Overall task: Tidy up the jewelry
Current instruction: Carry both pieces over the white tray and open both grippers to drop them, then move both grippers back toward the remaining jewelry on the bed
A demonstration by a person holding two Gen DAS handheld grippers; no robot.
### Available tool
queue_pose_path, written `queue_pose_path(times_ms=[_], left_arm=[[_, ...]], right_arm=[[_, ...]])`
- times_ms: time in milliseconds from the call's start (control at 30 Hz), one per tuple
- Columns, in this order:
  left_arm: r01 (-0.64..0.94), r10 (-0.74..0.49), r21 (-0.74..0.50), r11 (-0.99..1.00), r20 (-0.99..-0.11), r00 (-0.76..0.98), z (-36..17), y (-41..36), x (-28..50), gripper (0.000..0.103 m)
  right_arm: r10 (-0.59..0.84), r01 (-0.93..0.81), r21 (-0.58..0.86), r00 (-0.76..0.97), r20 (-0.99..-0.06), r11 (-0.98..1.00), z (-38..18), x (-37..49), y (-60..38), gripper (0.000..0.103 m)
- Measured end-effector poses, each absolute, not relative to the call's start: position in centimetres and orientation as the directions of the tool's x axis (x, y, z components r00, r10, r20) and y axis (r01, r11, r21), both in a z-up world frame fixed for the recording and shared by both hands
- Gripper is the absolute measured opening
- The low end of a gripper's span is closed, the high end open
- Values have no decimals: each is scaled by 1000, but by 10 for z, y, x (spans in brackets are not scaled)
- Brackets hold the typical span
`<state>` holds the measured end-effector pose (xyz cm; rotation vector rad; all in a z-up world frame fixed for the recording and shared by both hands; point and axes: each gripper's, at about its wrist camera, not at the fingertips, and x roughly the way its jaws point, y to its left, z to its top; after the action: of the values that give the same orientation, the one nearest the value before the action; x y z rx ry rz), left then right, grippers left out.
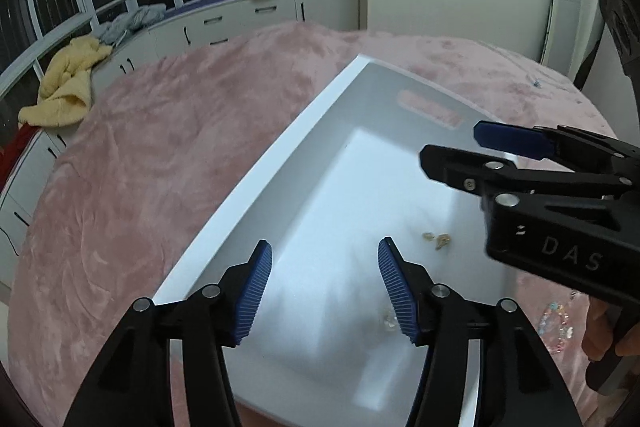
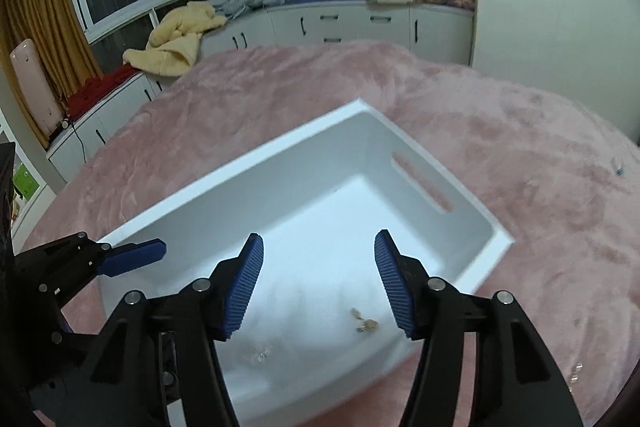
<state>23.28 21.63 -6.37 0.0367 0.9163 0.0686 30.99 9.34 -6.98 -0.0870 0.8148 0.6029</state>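
A white plastic bin (image 1: pixel 256 167) (image 2: pixel 496 223) lies on the pink blanket. On its floor are small gold jewelry pieces (image 1: pixel 438 239) (image 2: pixel 366 323) and a clear crystal piece (image 1: pixel 387 319) (image 2: pixel 261 354). My left gripper (image 1: pixel 325 291) is open and empty over the bin. My right gripper (image 2: pixel 319 283) is open and empty over the bin too; it shows in the left wrist view (image 1: pixel 460 151). The left gripper appears in the right wrist view (image 2: pixel 132 259). A pastel bead bracelet (image 1: pixel 558 323) lies on the blanket right of the bin.
The pink plush blanket (image 1: pixel 160 155) (image 2: pixel 540 155) covers the bed. White cabinets (image 2: pixel 340 23) with clothes and a yellow towel (image 2: pixel 176 43) run under the windows. Another small jewelry piece (image 2: pixel 576 373) lies on the blanket at the right.
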Motion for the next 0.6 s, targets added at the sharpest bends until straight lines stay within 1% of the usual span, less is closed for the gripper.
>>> queue_pose_path(times_ms=[33,67,100,233,333,400,533,600], left_arm=[[-44,73,59,997,-781,620,-58,213,230,66],[-45,72,57,997,-772,631,-53,211,226,70],[-45,70,54,998,-762,644,-47,208,222,72],[-21,53,53,998,-720,692,-24,190,205,73],[7,37,62,998,-683,729,-7,170,189,79],[24,28,69,997,-663,748,3,157,179,81],[67,-5,75,995,-627,779,20,126,159,85],[89,-25,73,993,-620,785,24,112,150,89]], right_arm=[[471,-537,143,544,-694,831,-62,306,88,58],[469,-535,136,557,-686,834,-56,302,82,61],[464,-530,127,572,-677,839,-50,299,76,62],[447,-511,90,637,-628,855,-17,275,42,63],[421,-491,54,680,-601,869,1,257,17,65],[412,-480,44,699,-585,876,10,245,0,70],[389,-455,24,731,-561,890,25,220,-41,70],[378,-444,17,741,-556,896,27,207,-63,72]])
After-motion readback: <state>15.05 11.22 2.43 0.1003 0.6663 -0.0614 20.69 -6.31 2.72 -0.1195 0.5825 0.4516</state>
